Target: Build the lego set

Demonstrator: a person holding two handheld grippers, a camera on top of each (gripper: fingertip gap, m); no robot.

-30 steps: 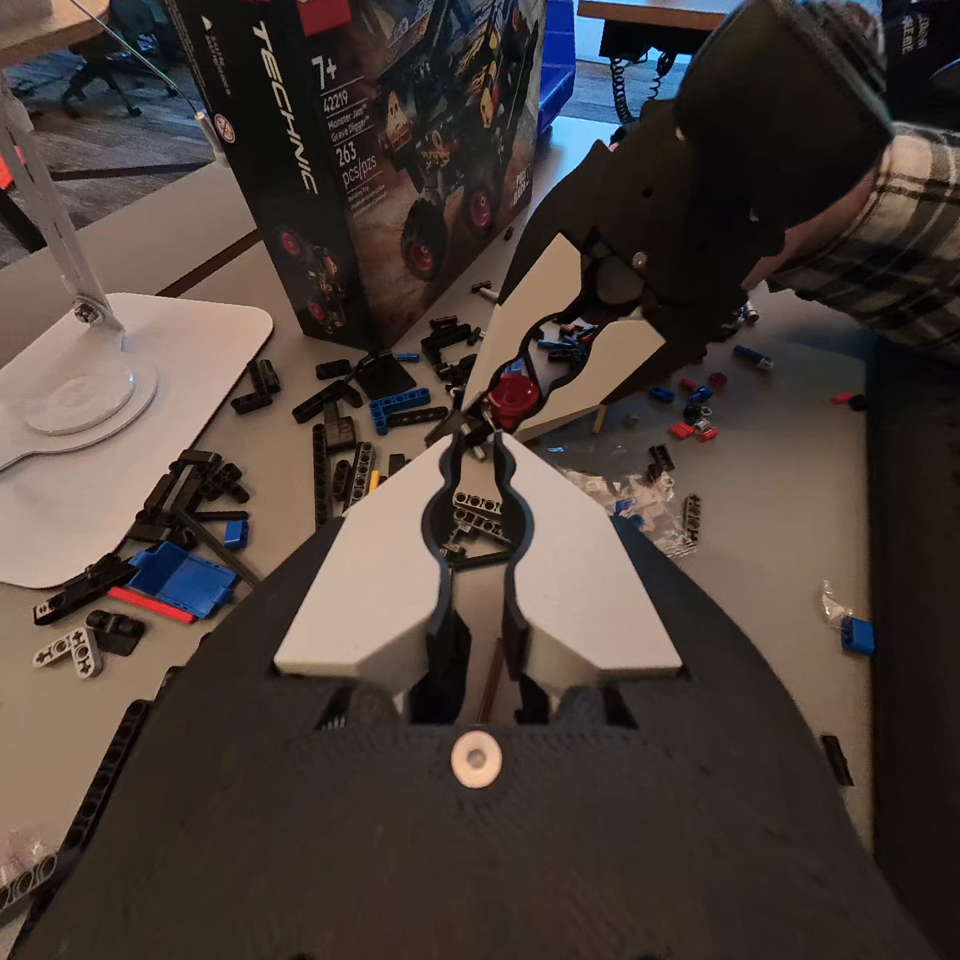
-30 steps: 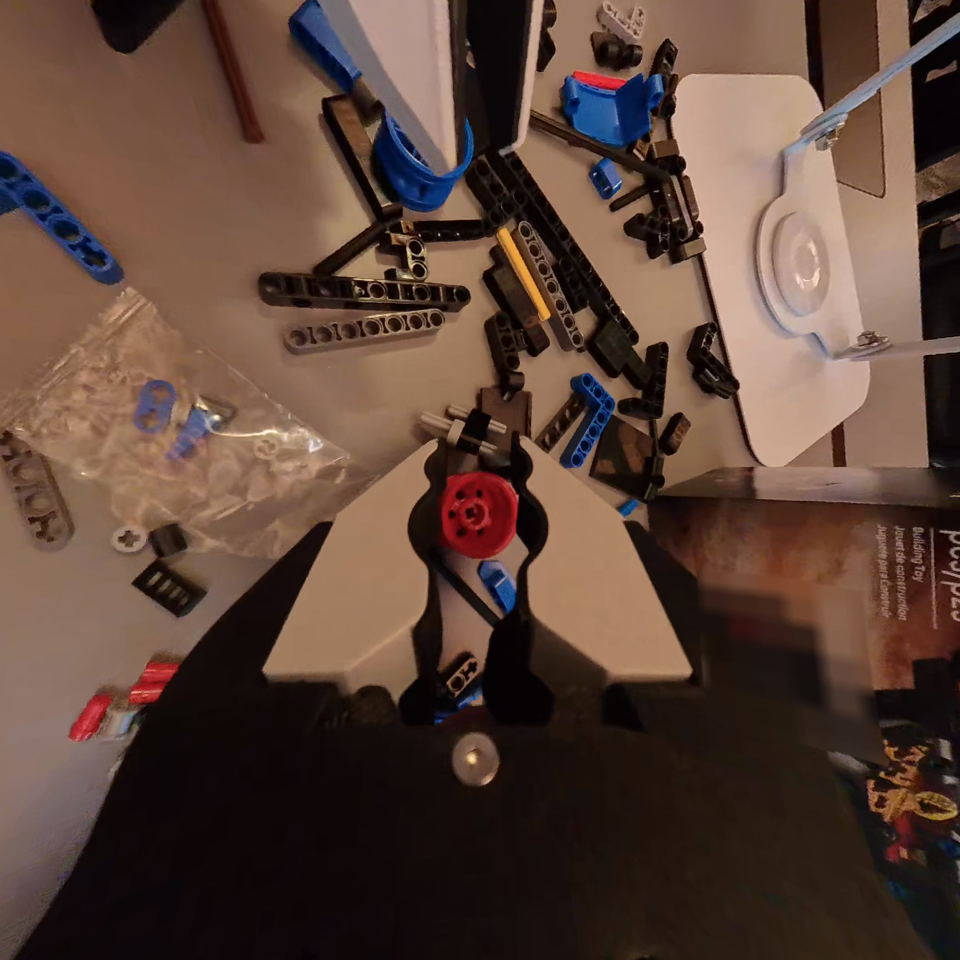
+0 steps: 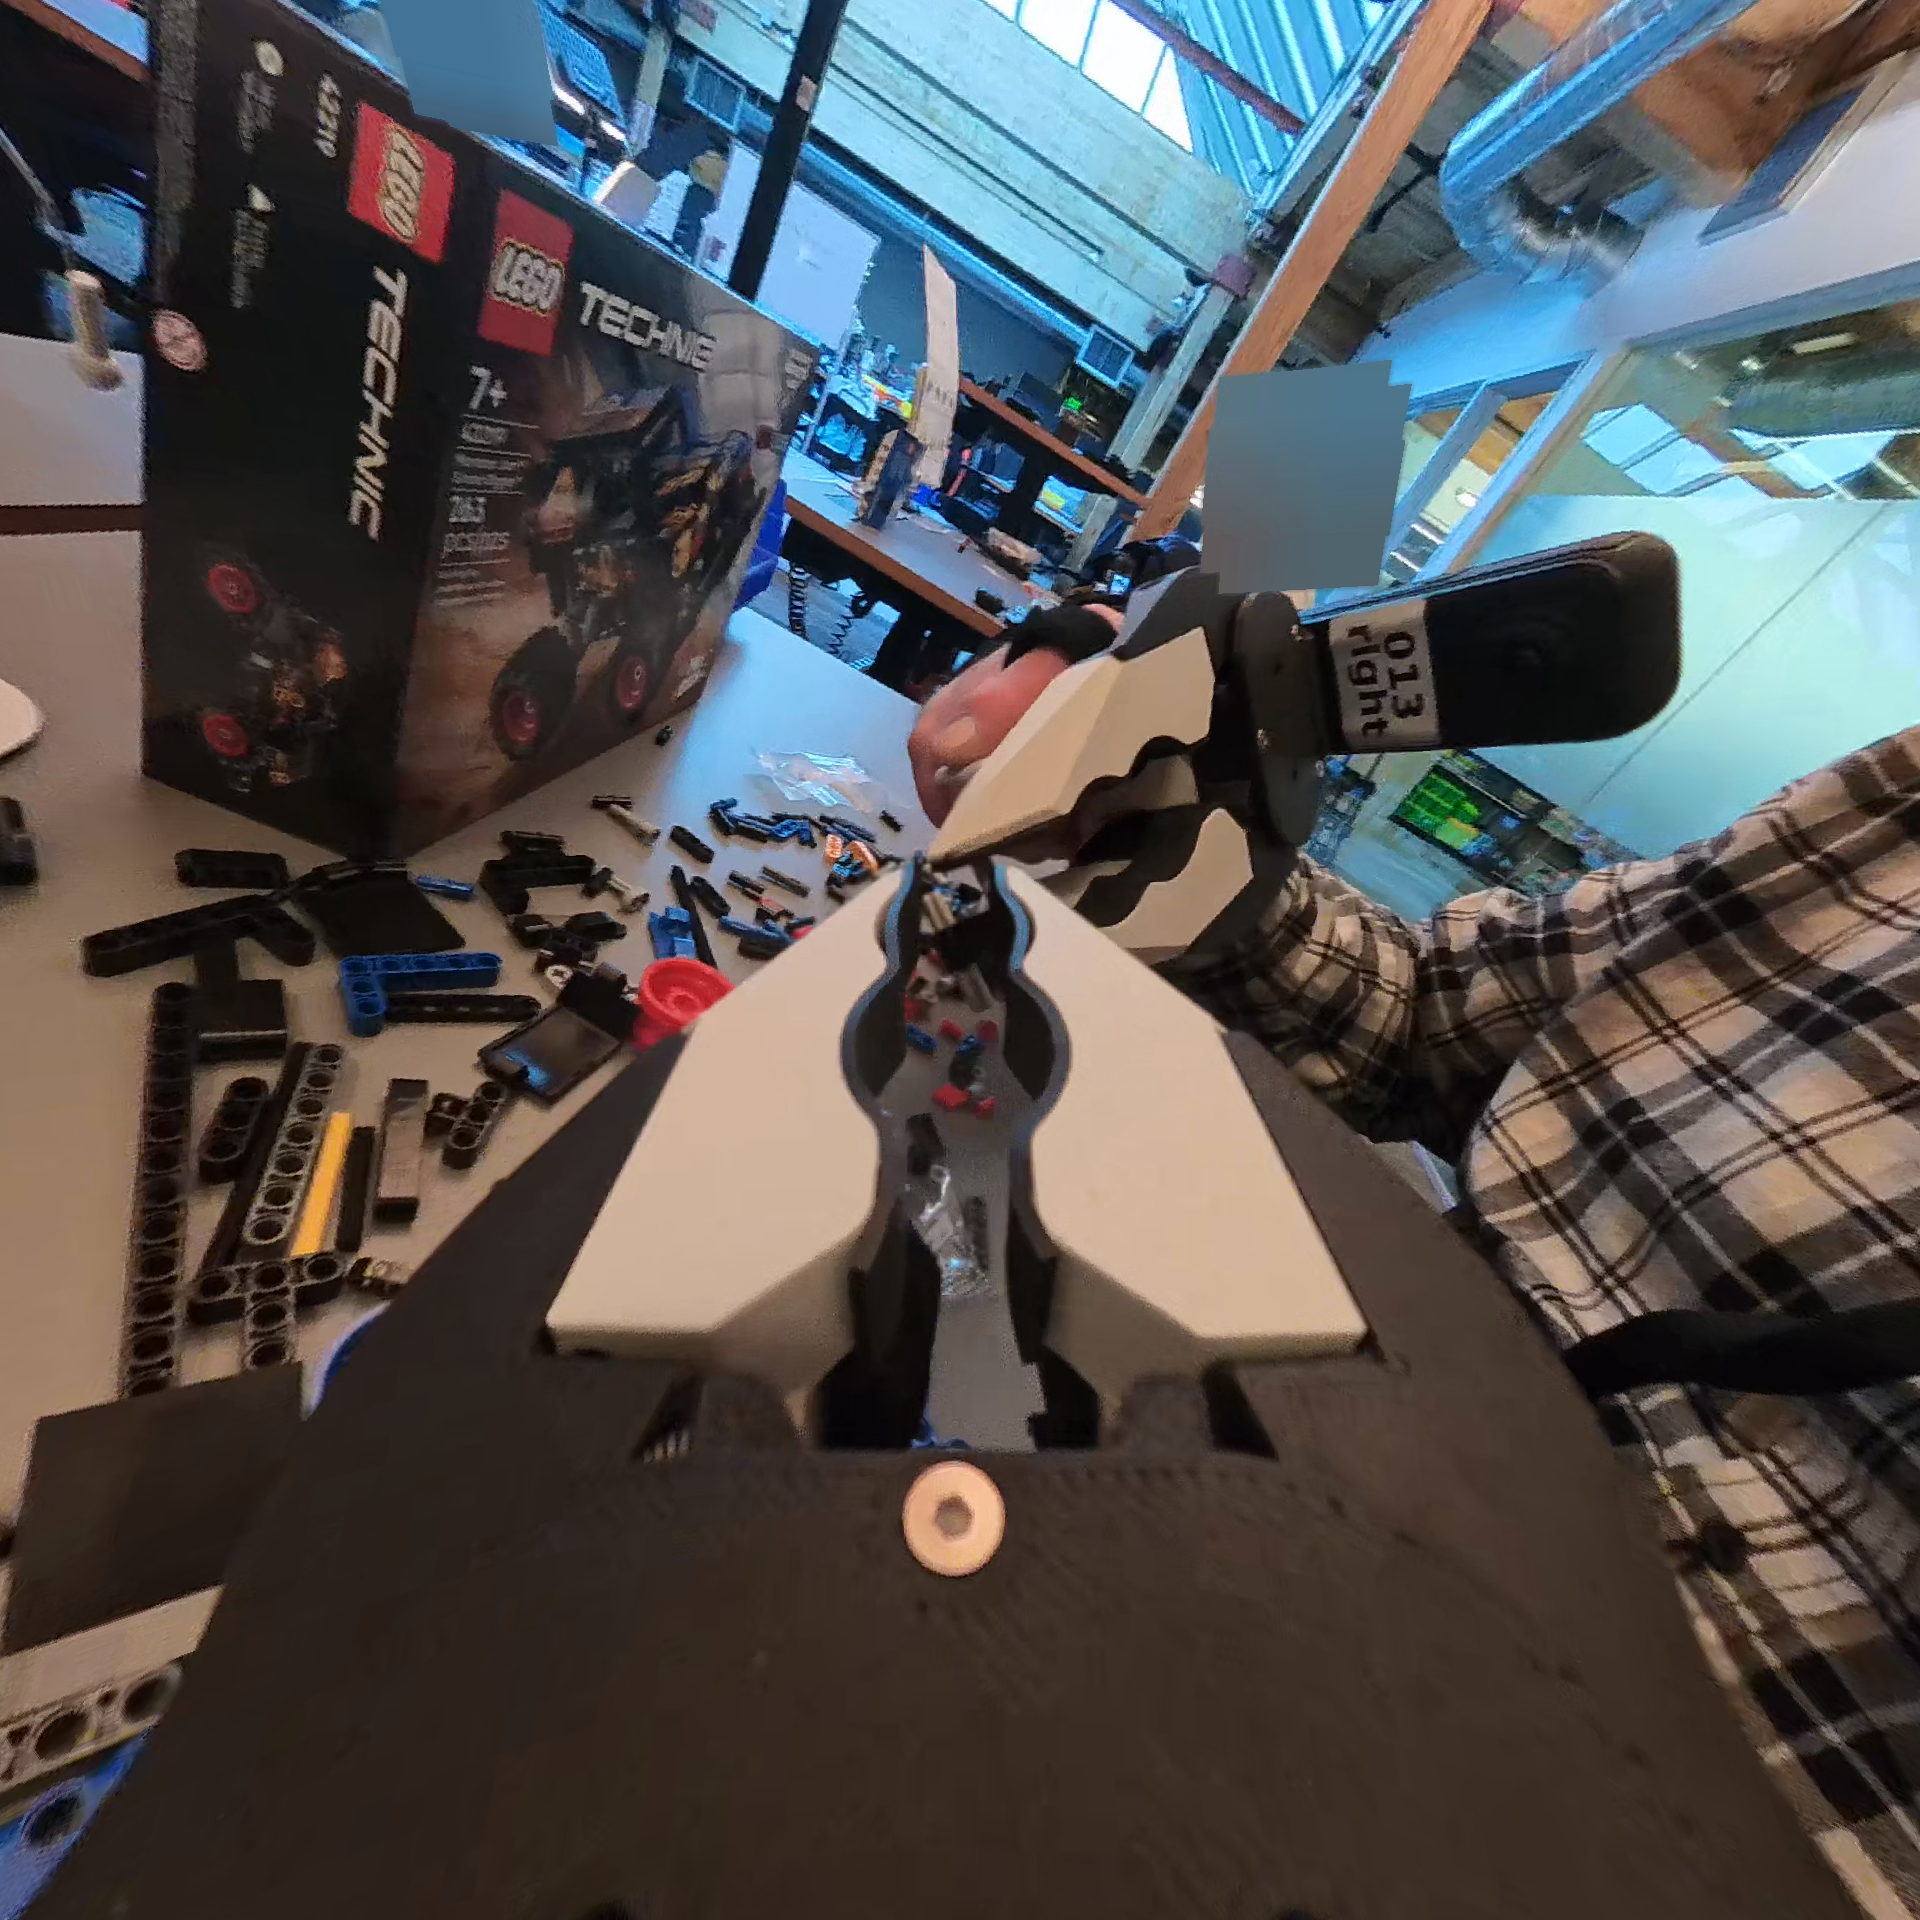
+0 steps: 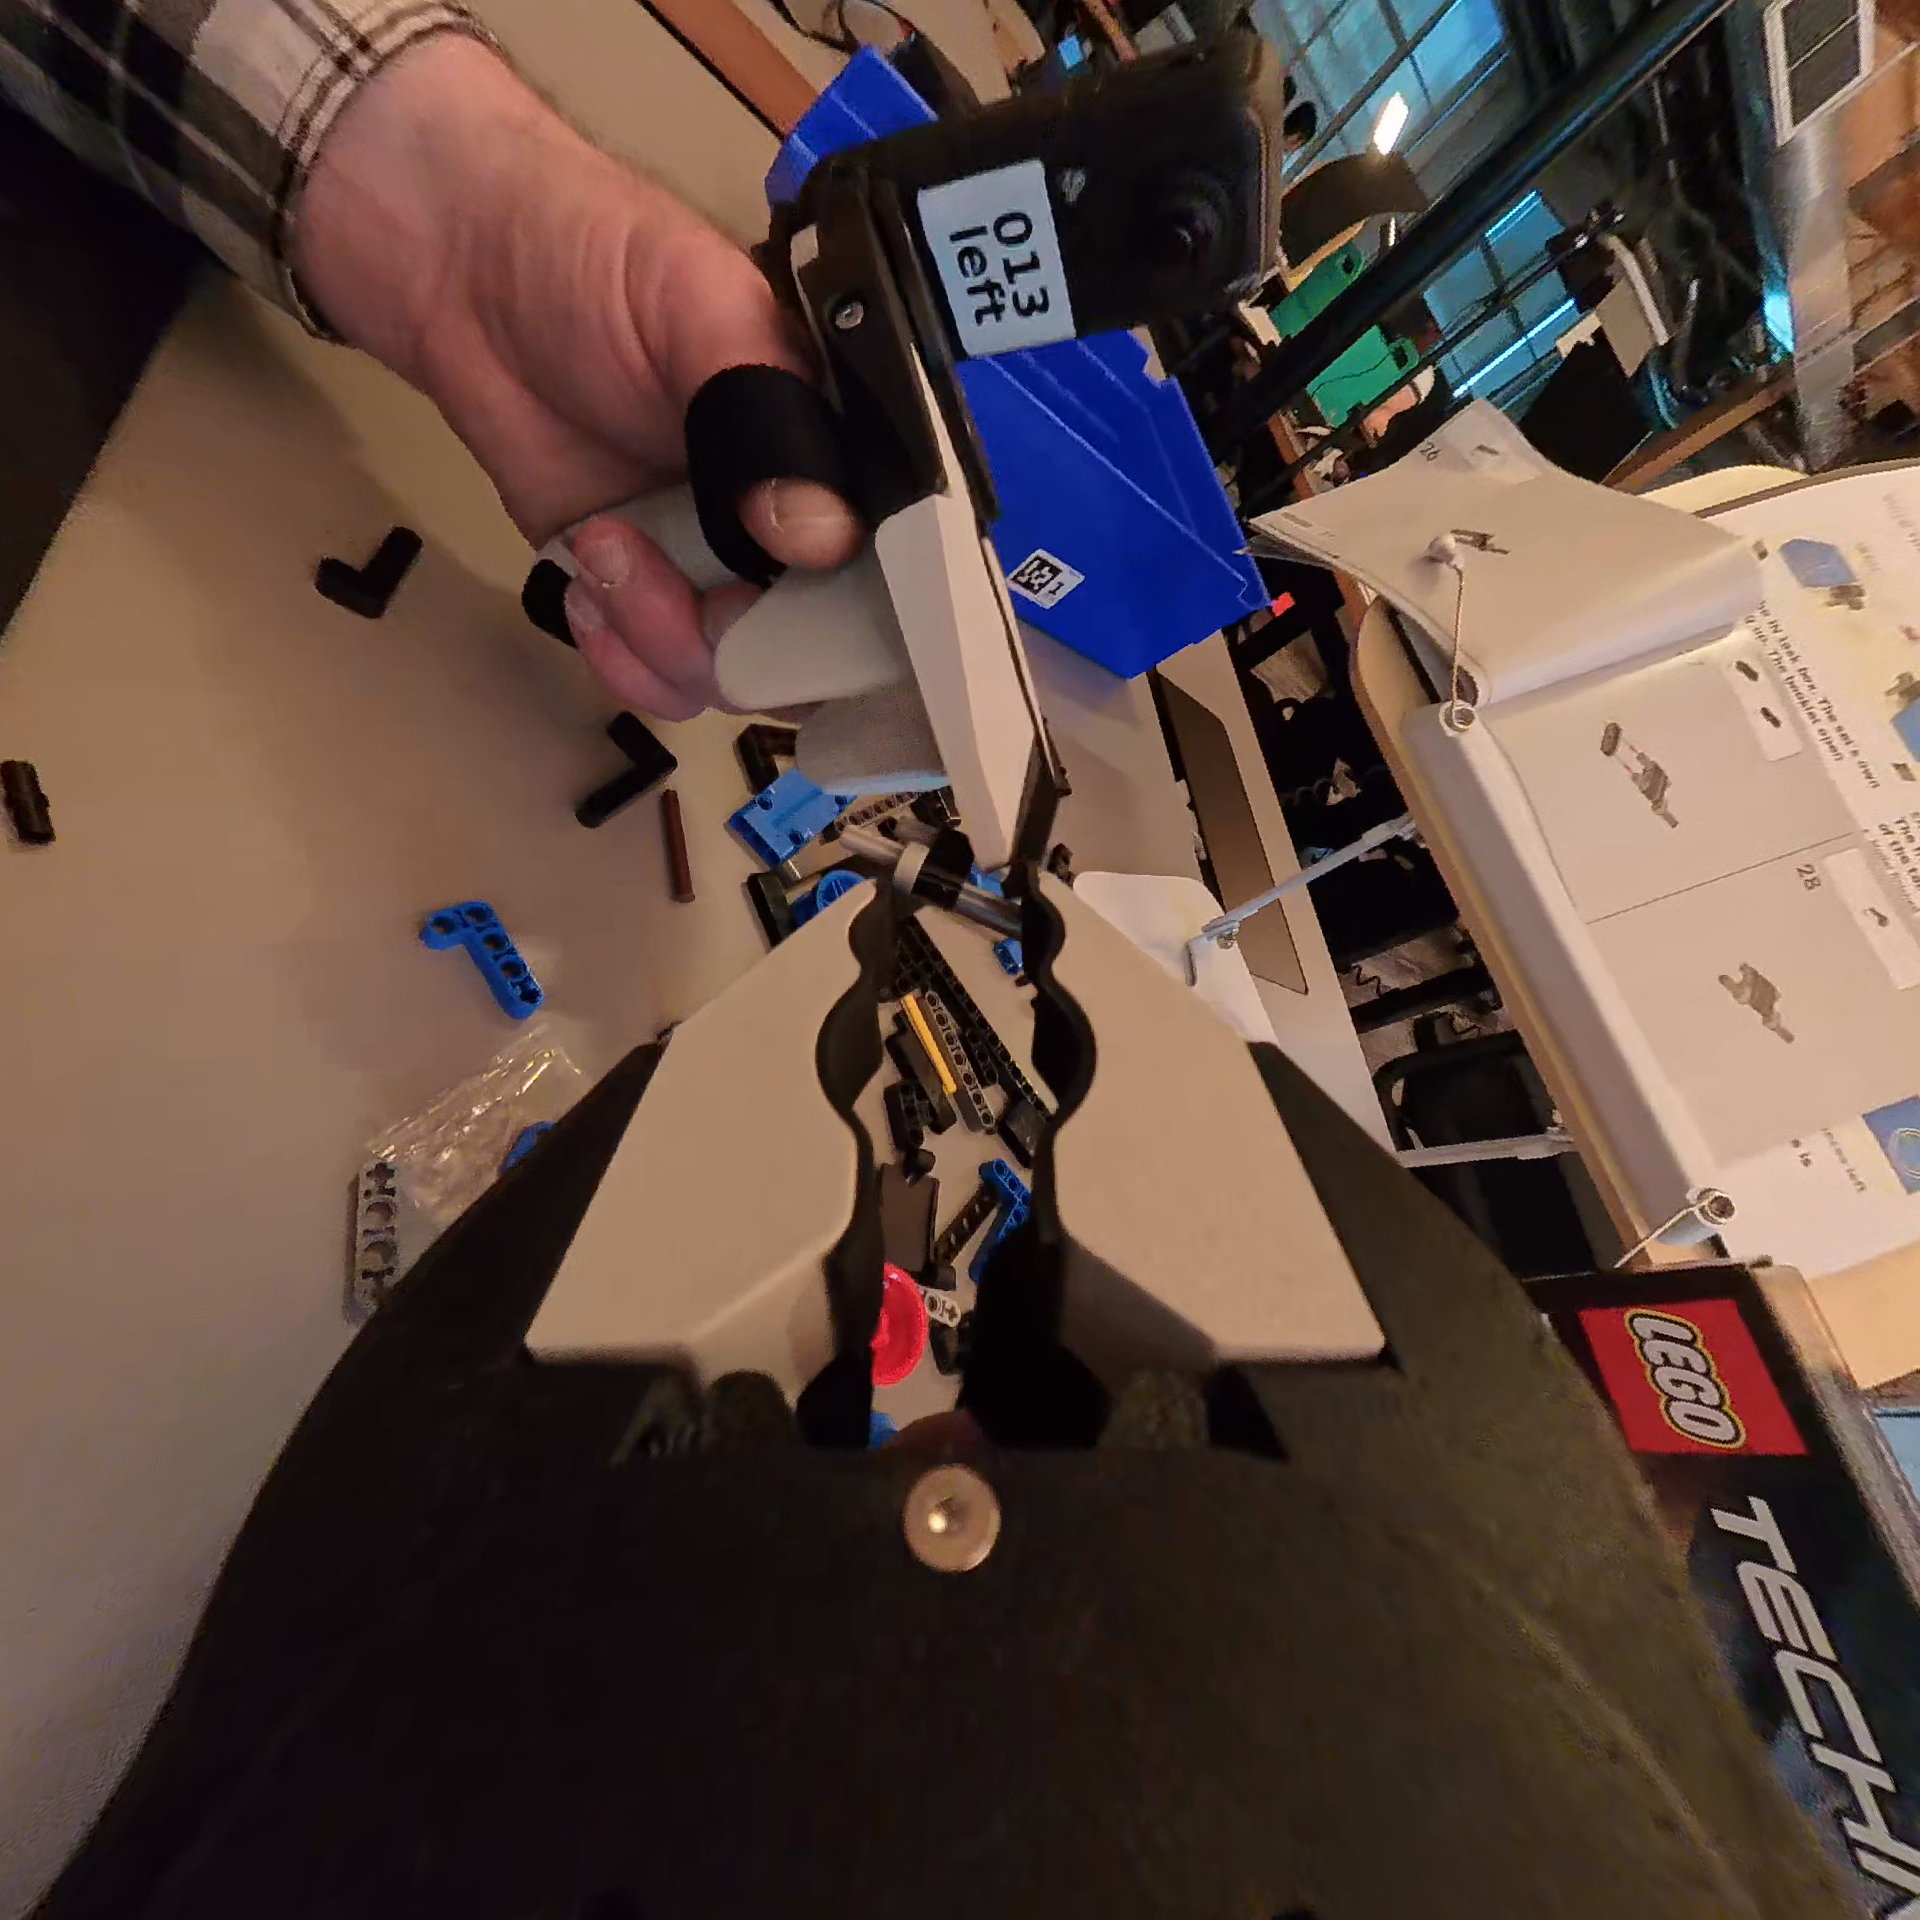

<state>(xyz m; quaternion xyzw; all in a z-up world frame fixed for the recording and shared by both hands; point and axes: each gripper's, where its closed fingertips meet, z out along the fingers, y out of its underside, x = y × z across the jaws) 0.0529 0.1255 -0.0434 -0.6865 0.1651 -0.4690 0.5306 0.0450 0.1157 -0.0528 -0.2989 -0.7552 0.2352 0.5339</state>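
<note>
Both grippers are raised above the table (image 4: 208,727) and meet tip to tip. My left gripper (image 3: 954,878) is shut on a small grey and black axle piece (image 3: 951,909). My right gripper (image 4: 954,899) faces it with its jaws a little apart, closed on the same axle piece (image 4: 935,878). In the right wrist view the left gripper (image 4: 1013,857) comes down from above, held by a hand. In the left wrist view the right gripper (image 3: 940,854) comes in from the right. A red wheel hub (image 3: 681,992) lies loose on the table, and it also shows in the right wrist view (image 4: 899,1335).
The set's box (image 3: 468,540) stands at the back left. Many black, blue and yellow beams (image 3: 270,1143) lie scattered below. An instruction booklet on a white stand (image 4: 1662,790), a blue bin (image 4: 1091,499) and a plastic parts bag (image 4: 457,1132) sit around. A plaid sleeve (image 3: 1558,1039) fills the right. Less than 4 cm separates the two grippers' tips. From either gripper's tips it is about 12 centimetres to the red wheel hub (image 3: 681,992).
My right gripper let go of the red hub, which now lies on the table. Both grippers rose and tilted up, and now hold the small axle piece between them.
</note>
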